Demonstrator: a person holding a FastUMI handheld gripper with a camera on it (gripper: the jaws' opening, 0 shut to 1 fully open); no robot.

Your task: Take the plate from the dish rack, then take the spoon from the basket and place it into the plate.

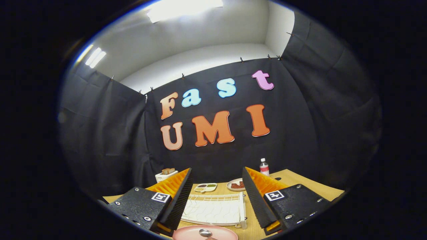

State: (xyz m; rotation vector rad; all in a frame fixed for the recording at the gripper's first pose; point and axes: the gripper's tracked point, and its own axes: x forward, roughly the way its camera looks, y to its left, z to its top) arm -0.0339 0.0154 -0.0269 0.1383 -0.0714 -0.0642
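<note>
A pink plate [203, 232] lies flat on the wooden table, below and between my fingers, nearest to me. A metal spoon [205, 233] rests in the plate, bowl end showing. Just beyond the plate stands the white wire dish rack [217, 208] with no dish in it. My gripper [217, 203] hangs above the table with its fingers spread wide apart and nothing between them; the rack shows through the gap.
Beyond the rack sit a small divided white dish of food [205, 187] and a plate with dark red pieces [235, 185]. A white toaster with bread [165, 174] stands at the back left, a water bottle [264, 167] at the back right.
</note>
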